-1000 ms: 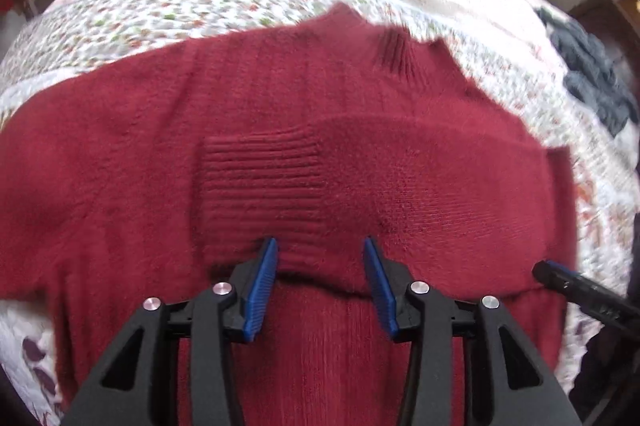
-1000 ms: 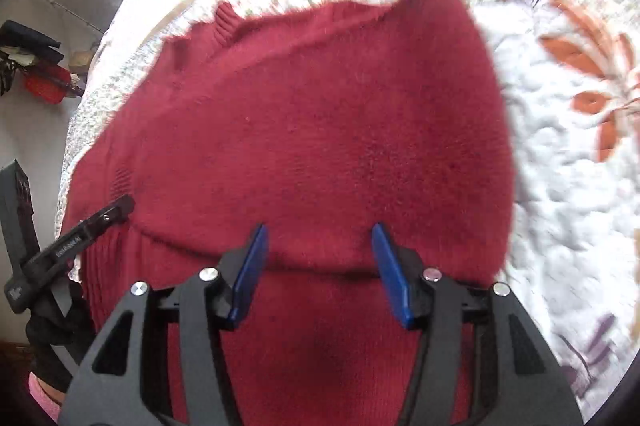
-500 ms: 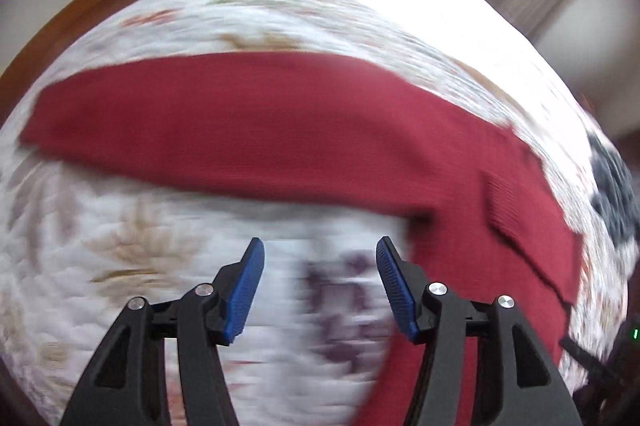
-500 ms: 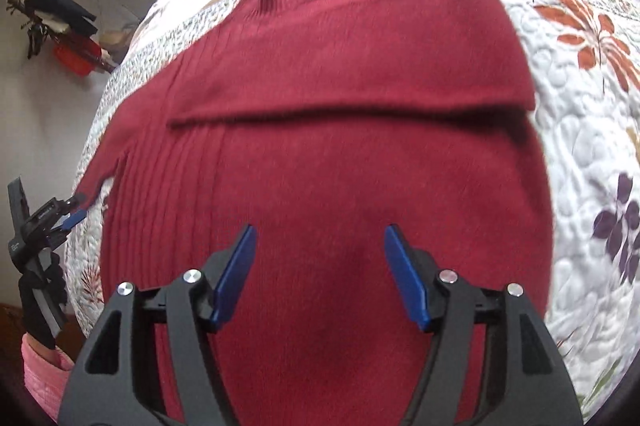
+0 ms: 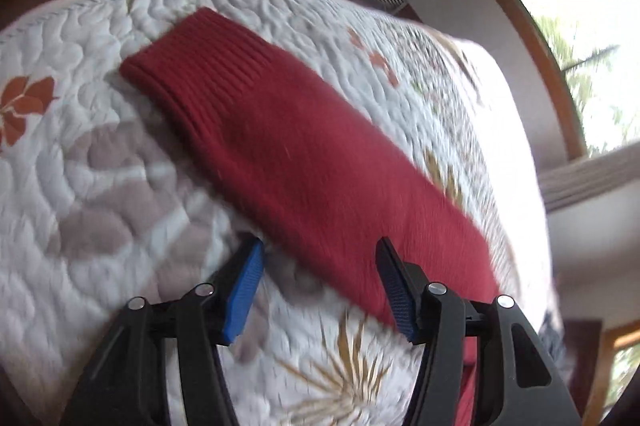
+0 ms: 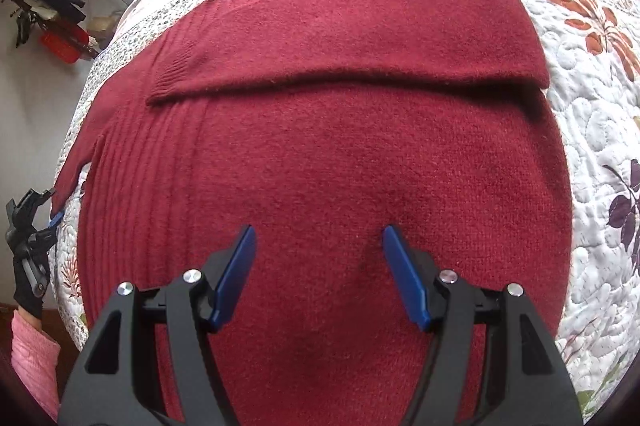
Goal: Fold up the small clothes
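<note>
My left gripper (image 5: 320, 286) is spread and empty, over the near edge of the unfolded sleeve (image 5: 288, 154), whose long axis runs from the fingers up-left to the cuff. My right gripper (image 6: 320, 274), also spread and holding nothing, hovers over the sweater (image 6: 328, 162) body, farther from that sleeve. Beyond: quilted bedspread (image 5: 80, 186), wooden frame, window.

Left hand-held gripper (image 5: 320, 282) swung from sweater body out to the sleeve (image 5: 280, 146)
</note>
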`<state>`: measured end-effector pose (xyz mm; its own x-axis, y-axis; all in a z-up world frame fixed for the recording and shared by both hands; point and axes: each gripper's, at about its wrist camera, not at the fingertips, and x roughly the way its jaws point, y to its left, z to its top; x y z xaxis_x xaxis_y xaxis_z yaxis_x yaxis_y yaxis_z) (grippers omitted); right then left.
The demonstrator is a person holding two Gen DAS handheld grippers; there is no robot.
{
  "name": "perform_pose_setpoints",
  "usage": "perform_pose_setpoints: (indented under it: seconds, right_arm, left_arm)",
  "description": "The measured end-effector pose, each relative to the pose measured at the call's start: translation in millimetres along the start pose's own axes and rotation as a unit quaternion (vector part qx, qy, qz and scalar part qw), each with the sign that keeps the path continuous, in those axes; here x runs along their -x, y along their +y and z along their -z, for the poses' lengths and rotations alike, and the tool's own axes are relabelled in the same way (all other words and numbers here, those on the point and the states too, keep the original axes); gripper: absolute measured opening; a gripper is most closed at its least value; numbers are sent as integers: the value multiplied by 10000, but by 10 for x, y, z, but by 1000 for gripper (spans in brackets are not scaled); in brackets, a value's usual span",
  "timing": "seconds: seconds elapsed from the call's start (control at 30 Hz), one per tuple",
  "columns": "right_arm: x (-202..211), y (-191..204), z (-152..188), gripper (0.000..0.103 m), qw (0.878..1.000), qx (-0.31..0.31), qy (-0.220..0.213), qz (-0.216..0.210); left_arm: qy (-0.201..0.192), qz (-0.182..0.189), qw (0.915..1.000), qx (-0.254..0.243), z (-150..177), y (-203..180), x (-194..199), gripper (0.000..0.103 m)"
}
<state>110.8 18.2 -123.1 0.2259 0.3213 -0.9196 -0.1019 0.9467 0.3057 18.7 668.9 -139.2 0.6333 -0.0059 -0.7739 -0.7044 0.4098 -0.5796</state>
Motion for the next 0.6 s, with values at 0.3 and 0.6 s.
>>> perform_pose_setpoints:
  seconds: [0.3,0.6]
  right_arm:
    - [-55,-65,15,65,10000,-52,-27,-66]
    - [-4,-31,5,65,10000,-5,-19,68]
  left_arm:
    - [-121,70,9995,293,-375,55,-188,33]
    - [-391,101,9974,-596,-326,-483,40,12]
